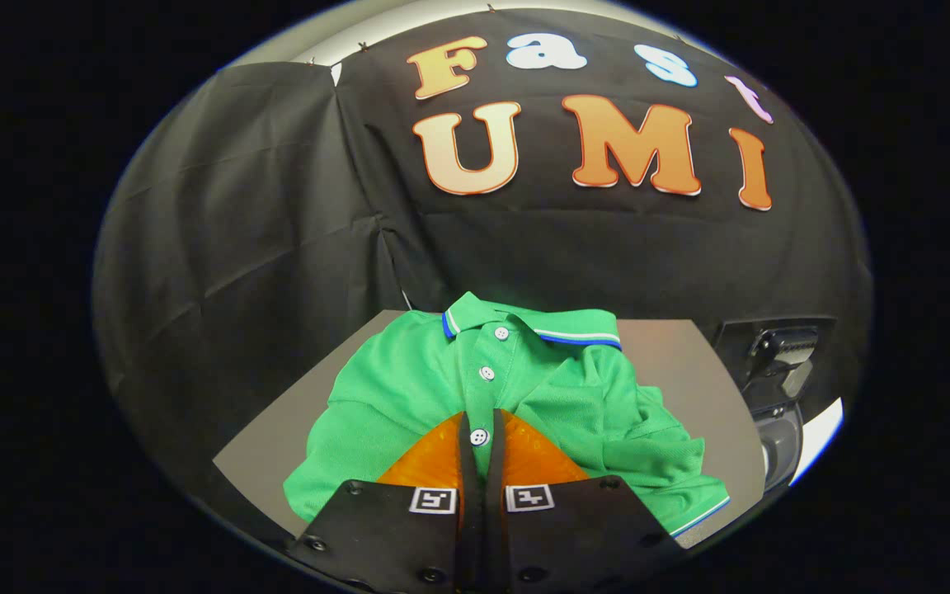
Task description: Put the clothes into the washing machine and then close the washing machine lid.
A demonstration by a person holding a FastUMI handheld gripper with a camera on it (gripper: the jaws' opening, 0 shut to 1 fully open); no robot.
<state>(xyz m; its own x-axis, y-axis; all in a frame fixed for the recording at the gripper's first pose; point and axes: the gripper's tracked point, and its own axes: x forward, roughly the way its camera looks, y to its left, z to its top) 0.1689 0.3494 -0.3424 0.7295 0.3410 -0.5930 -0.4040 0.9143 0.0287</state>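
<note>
at the bottom centre of the frame the gripper (479,433) has its two fingers drawn together, only a thin slit between them, tips resting over the button placket of the green polo shirt (409,388). a white button (479,436) sits right at the slit; whether a fold of cloth is pinched there i cannot tell, since the fingers cover the contact. the shirt lies rumpled on the grey table (265,450), filling the lower middle of the frame, collar (541,326) at the far end, nearest the black cloth wall (236,247), hem and sleeves spread to either side of the fingers. at the right edge of the frame, past the table's corner, a dark machine with a rounded grey and white body (776,437) stands beside the table; judged to be the washing machine, though its lid and opening are too cut off to read. step in hand, by judgement: taking hold of the shirt, the first part of the task; nothing is in the machine yet. next move calls for a confirmed pinch on the fabric, then a lift clear of the table and a carry to the right toward the machine, with trailing cloth watched for snagging on the table edge.
</note>
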